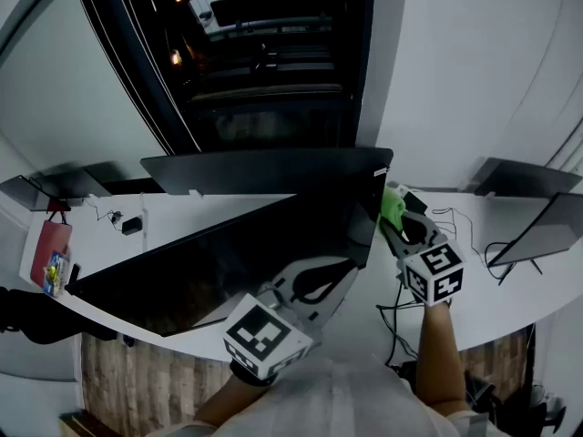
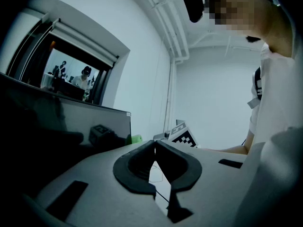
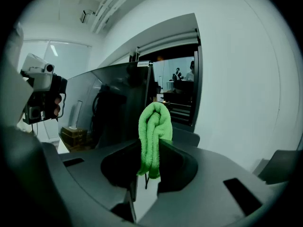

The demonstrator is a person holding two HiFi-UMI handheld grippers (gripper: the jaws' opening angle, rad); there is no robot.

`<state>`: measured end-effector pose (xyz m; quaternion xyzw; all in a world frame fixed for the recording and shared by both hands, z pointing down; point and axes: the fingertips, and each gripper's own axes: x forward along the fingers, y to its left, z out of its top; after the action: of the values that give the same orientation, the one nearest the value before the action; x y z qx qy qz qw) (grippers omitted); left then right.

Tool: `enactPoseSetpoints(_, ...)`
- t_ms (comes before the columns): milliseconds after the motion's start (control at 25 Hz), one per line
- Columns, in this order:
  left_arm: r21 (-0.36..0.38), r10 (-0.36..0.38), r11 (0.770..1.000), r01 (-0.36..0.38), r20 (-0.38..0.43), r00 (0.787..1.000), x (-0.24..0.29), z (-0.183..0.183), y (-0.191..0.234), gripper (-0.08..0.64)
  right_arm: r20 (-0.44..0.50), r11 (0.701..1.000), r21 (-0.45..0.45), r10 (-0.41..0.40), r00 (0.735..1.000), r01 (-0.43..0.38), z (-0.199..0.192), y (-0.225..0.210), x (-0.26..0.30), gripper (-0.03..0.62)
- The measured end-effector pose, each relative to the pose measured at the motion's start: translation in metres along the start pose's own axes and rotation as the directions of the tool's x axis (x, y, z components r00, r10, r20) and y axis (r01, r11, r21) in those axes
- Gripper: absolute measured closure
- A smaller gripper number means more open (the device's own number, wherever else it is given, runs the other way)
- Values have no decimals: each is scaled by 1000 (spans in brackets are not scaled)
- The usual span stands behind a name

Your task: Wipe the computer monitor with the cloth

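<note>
Closest to the head camera, the left gripper (image 1: 339,271) hovers over the lower right part of the monitor (image 1: 228,262). In its own view the left gripper (image 2: 154,148) has its jaw tips pressed together with nothing between them, and the monitor (image 2: 57,117) stands to its left.

A green cloth (image 1: 392,203) is bunched up in the right gripper (image 1: 394,215), right at the monitor's upper right corner; whether it touches the screen cannot be told. In the right gripper view the jaws of the right gripper (image 3: 150,148) pinch the cloth (image 3: 154,126), which sticks up above them as a folded roll in front of the monitor's (image 3: 118,103) right edge.

The monitor stands on a white desk (image 1: 506,294). To the right of the monitor lie loose cables (image 1: 455,221) and a second screen (image 1: 537,230). Left of the monitor hangs a red tag (image 1: 50,248). Behind the monitor is a dark window (image 1: 264,62).
</note>
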<state>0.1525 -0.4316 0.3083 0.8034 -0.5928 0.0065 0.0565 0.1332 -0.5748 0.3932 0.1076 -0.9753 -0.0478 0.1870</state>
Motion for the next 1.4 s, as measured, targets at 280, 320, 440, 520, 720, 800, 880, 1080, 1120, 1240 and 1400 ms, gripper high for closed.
enactPoseSetpoints(280,-4,-2,1000,2,-6,1000,2,-7,-2,537,-54,1000,-6,11,998,-11,-21,4,6,523)
enactPoseSetpoints(320,-3,-3,1000,3,-8,1000,2,-8,-3,537,-61,1000,-5,12,998,-12,-24,4,7,523)
enactPoseSetpoints(440,-2,0,1000,0,-5,1000,2,-8,-4,537,-88,1000,-4,16,996,-17,-36,6,10,523)
enactPoseSetpoints(520,0,2,1000,-2,-5,1000,1,-7,-5,537,-111,1000,-2,20,994,-20,-46,8,12,523)
enactPoseSetpoints(720,1,1,1000,-1,-6,1000,0,-8,-9,537,-171,999,11,34,985,-33,-75,13,20,523)
enactPoseSetpoints(800,1,1,1000,-1,-9,1000,0,-9,-10,537,-184,999,22,35,982,-32,-84,14,21,523)
enactPoseSetpoints(880,0,1,1000,-1,-10,1000,-1,-10,-11,537,-201,999,23,36,979,-32,-92,16,23,523)
enactPoseSetpoints(1080,-3,7,1000,-7,-10,1000,-3,-13,-14,537,-244,999,22,33,969,-29,-114,21,27,523)
enactPoseSetpoints(1120,-5,9,1000,-9,-12,1000,-3,-14,-14,537,-256,999,22,34,966,-30,-118,21,28,523)
enactPoseSetpoints(1240,-11,21,1000,-21,-17,1000,-5,-16,-14,537,-285,999,26,37,958,-31,-132,23,31,523)
enactPoseSetpoints(1400,-19,44,999,-44,-22,999,-8,-22,-13,537,-325,999,35,36,945,-26,-152,25,34,523)
